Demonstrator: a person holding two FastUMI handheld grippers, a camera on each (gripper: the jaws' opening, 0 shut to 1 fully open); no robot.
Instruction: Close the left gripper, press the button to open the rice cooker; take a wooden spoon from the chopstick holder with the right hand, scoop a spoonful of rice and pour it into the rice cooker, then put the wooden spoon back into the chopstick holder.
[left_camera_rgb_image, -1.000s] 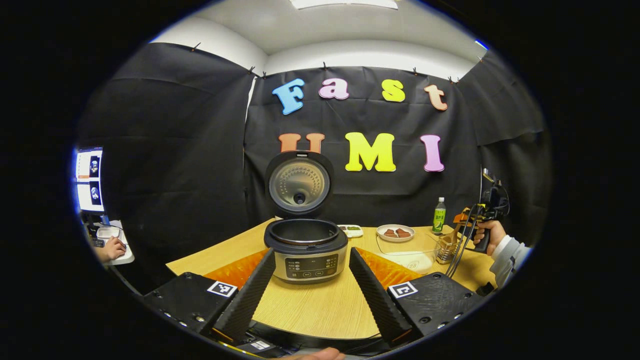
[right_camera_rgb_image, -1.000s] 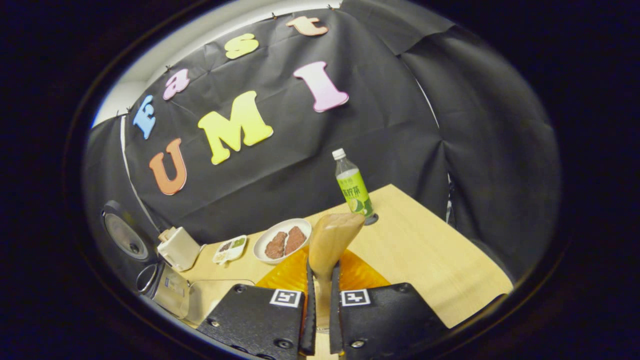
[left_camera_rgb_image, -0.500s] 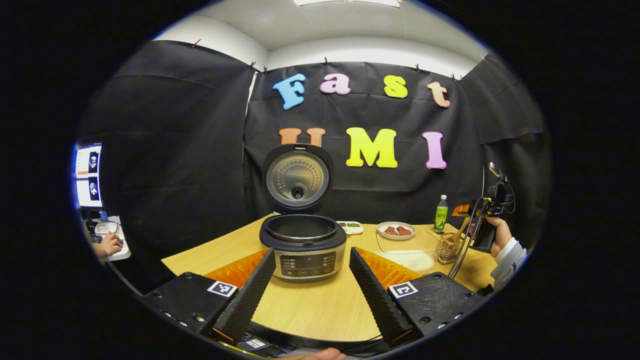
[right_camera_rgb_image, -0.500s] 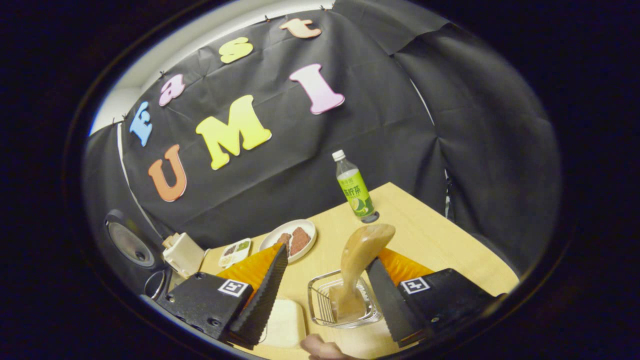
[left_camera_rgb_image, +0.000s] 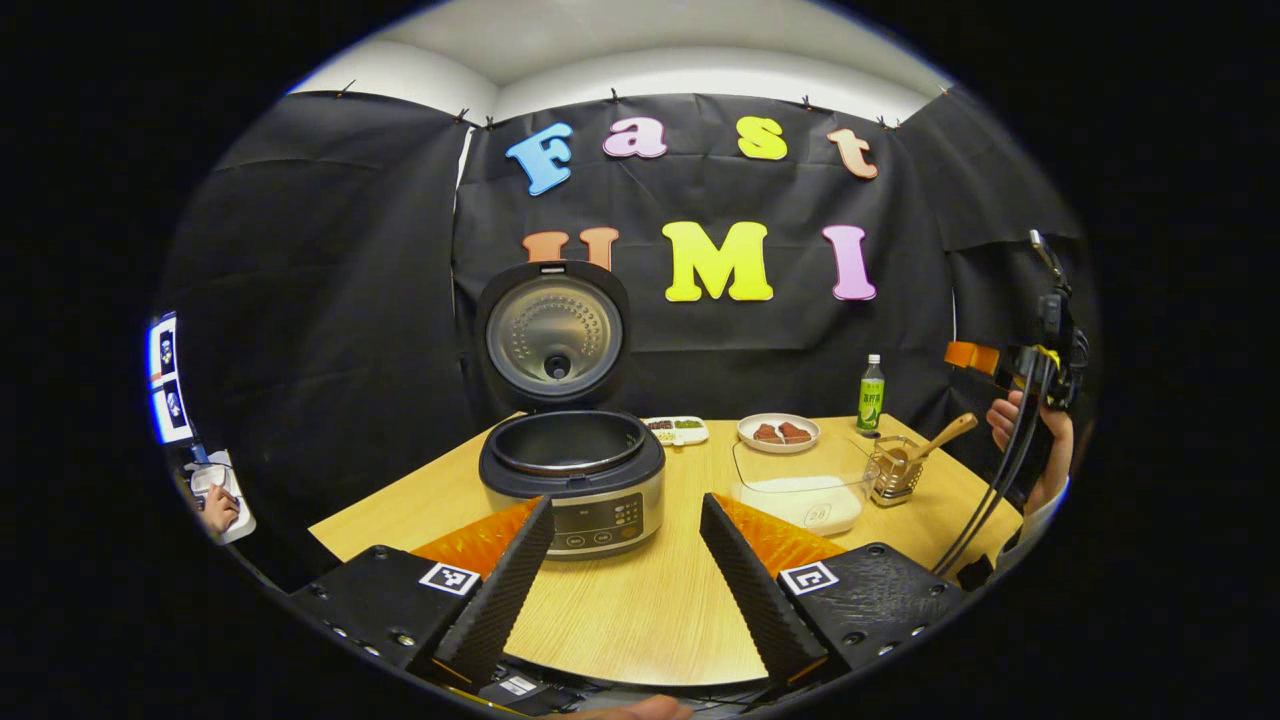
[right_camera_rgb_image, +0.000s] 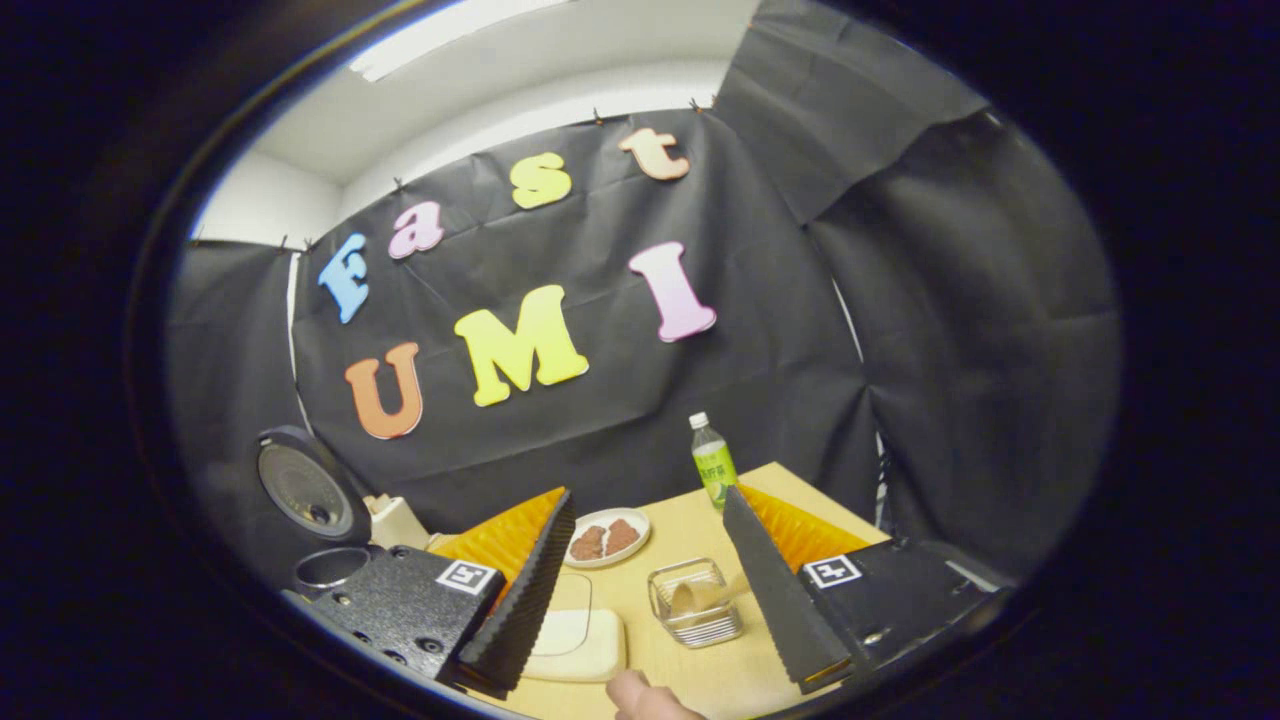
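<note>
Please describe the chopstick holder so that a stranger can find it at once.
Start at the open rice cooker and go right, past the clear rice box. The chopstick holder stands beside that box. It is the only wire basket, with a wooden spoon leaning out.

From my station, bare light-wood tabletop (left_camera_rgb_image: 640, 610) lies open near the silver rice cooker (left_camera_rgb_image: 572, 483), whose raised black lid (left_camera_rgb_image: 553, 335) blocks the far side. To the right, a clear rice container (left_camera_rgb_image: 800, 490), wire chopstick holder (left_camera_rgb_image: 893, 478) and green bottle (left_camera_rgb_image: 871, 393) crowd passage.
</note>
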